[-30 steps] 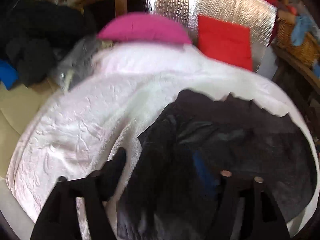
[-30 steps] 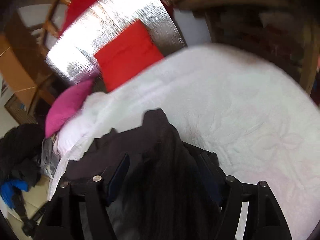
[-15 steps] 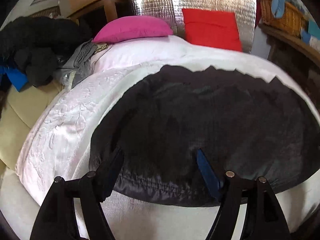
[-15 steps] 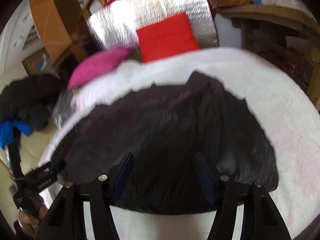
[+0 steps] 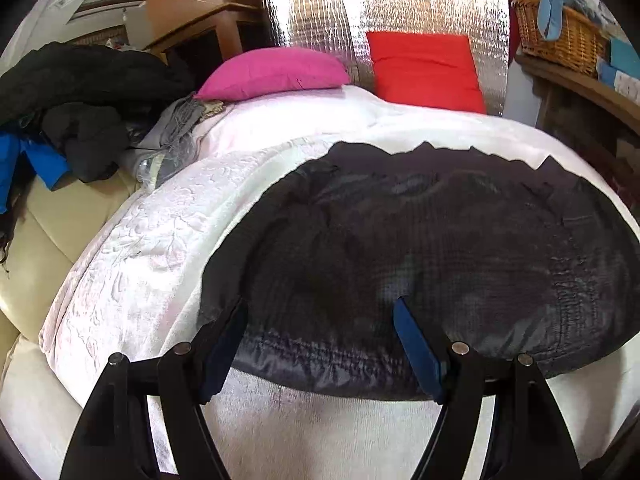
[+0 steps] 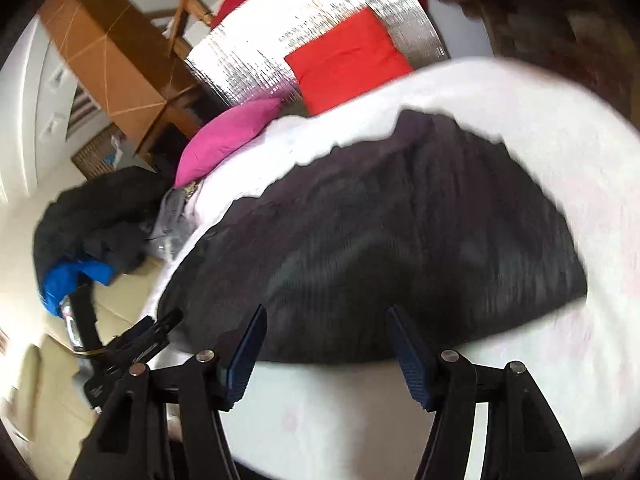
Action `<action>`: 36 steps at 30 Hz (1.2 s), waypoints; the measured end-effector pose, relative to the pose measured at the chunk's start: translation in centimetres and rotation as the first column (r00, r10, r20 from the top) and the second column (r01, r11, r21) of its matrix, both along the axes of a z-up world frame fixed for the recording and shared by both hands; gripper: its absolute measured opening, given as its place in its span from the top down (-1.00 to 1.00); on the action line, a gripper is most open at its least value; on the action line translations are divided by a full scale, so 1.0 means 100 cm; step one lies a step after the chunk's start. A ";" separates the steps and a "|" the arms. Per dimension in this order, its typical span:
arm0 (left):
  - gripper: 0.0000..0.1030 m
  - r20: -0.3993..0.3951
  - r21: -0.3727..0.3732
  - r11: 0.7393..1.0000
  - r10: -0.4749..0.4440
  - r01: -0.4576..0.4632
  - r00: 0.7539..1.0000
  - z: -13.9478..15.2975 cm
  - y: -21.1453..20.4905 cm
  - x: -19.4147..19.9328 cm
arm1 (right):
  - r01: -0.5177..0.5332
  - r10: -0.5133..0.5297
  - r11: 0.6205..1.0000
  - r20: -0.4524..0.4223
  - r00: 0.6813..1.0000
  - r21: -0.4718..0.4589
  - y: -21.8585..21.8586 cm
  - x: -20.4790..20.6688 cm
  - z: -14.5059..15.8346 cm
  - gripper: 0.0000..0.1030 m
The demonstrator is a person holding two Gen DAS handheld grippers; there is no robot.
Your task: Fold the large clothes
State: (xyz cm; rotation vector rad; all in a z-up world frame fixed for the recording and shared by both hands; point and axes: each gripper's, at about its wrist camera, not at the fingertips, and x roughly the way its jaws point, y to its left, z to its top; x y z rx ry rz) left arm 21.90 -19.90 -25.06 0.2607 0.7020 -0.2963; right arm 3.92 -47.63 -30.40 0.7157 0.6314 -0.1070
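Note:
A large black quilted garment (image 5: 420,240) lies spread flat on the white embossed bed cover (image 5: 140,248), its stitched hem toward me. My left gripper (image 5: 320,308) stands open over the hem's left part, blue pads wide apart and not pressing on the cloth. In the right wrist view the same garment (image 6: 400,220) is blurred. My right gripper (image 6: 326,314) hovers at its near edge with jaws opening; the hem lies below the gap and is not pinched. The left gripper (image 6: 168,320) shows by the garment's left corner.
A pink pillow (image 5: 276,72) and a red cushion (image 5: 424,72) lean on a silver foil panel (image 5: 384,4) at the bed's head. Dark clothes with a blue piece (image 5: 80,100) are piled on a cream seat (image 5: 52,232) at left. A wicker basket (image 5: 560,36) sits on the right shelf.
A second ago the garment hung bunched between the grippers; now it lies spread flat on the bed. Both grippers have drawn back to its near hem.

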 end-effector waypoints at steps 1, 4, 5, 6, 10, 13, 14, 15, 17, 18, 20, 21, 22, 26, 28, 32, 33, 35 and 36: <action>-0.47 0.008 -0.004 1.000 -0.001 0.001 1.000 0.001 0.002 -0.004 | 0.002 -0.001 0.999 -0.009 1.000 0.047 -0.001 -0.005 -0.007 -0.36; -0.47 0.019 -0.013 1.000 -0.004 0.004 1.000 0.003 0.006 -0.010 | 0.020 -0.016 0.992 -0.028 0.999 0.128 -0.006 -0.011 -0.020 -0.41; -0.47 0.015 -0.021 1.000 -0.009 0.009 1.000 0.003 0.007 -0.013 | 0.029 -0.024 0.989 -0.035 0.999 0.144 -0.008 -0.011 -0.024 -0.42; -0.47 0.011 -0.025 1.000 -0.011 0.011 1.000 0.003 0.008 -0.013 | 0.038 -0.032 0.987 -0.041 0.999 0.154 -0.010 -0.011 -0.026 -0.43; -0.50 -0.077 -0.086 0.995 -0.050 0.043 0.996 -0.003 0.010 -0.016 | 0.082 -0.068 0.967 -0.064 0.996 0.243 -0.020 -0.006 -0.041 -0.45; -0.59 -0.207 -0.180 0.981 -0.108 0.071 0.972 -0.014 0.010 -0.013 | 0.132 -0.113 0.941 -0.080 0.990 0.312 -0.029 -0.002 -0.053 -0.45; -0.59 -0.280 -0.226 0.971 -0.135 0.072 0.950 -0.021 0.009 -0.008 | 0.142 -0.121 0.934 -0.082 0.989 0.329 -0.033 -0.002 -0.055 -0.45; -0.59 -0.326 -0.257 0.964 -0.154 0.069 0.933 -0.027 0.008 -0.005 | 0.156 -0.133 0.922 -0.087 0.987 0.356 -0.037 -0.001 -0.059 -0.45; -0.59 -0.408 -0.324 0.945 -0.182 0.045 0.895 -0.036 0.008 0.006 | 0.188 -0.160 0.892 -0.100 0.982 0.411 -0.045 0.003 -0.069 -0.46; -0.59 -0.447 -0.360 0.933 -0.182 0.011 0.876 -0.041 0.010 0.015 | 0.206 -0.176 0.875 -0.109 0.978 0.438 -0.049 0.005 -0.075 -0.46; -0.59 -0.489 -0.398 0.916 -0.171 -0.044 0.855 -0.048 0.014 0.024 | 0.230 -0.203 0.850 -0.109 0.973 0.473 -0.054 0.008 -0.082 -0.47; -0.59 -0.512 -0.429 0.900 -0.169 -0.080 0.842 -0.052 0.017 0.030 | 0.238 -0.218 0.839 -0.098 0.971 0.489 -0.057 0.010 -0.083 -0.49; -0.60 -0.531 -0.461 0.880 -0.171 -0.114 0.830 -0.055 0.021 0.036 | 0.244 -0.227 0.836 -0.095 0.969 0.492 -0.059 0.012 -0.082 -0.49; -0.61 -0.549 -0.511 0.835 -0.136 -0.203 0.824 -0.062 0.031 0.053 | 0.265 -0.259 0.832 -0.081 0.962 0.486 -0.061 0.016 -0.083 -0.48; -0.61 -0.561 -0.543 0.800 -0.121 -0.254 0.819 -0.066 0.037 0.063 | 0.276 -0.272 0.851 -0.074 0.959 0.446 -0.059 0.018 -0.080 -0.34; -0.31 -0.533 -0.575 0.772 -0.103 -0.271 0.840 -0.065 0.041 0.065 | 0.296 -0.298 0.910 -0.036 0.954 0.290 -0.049 0.021 -0.055 0.10; -0.23 -0.506 -0.572 0.782 -0.101 -0.246 0.857 -0.060 0.039 0.062 | 0.292 -0.298 0.923 -0.011 0.954 0.250 -0.046 0.020 -0.047 0.17; -0.21 -0.473 -0.561 0.800 -0.099 -0.213 0.875 -0.056 0.036 0.056 | 0.287 -0.292 0.941 0.003 0.956 0.179 -0.040 0.021 -0.038 0.19; -0.22 -0.487 -0.549 0.807 -0.099 -0.217 0.868 -0.062 0.034 0.058 | 0.291 -0.291 0.945 -0.022 0.957 0.152 -0.038 0.023 -0.040 0.19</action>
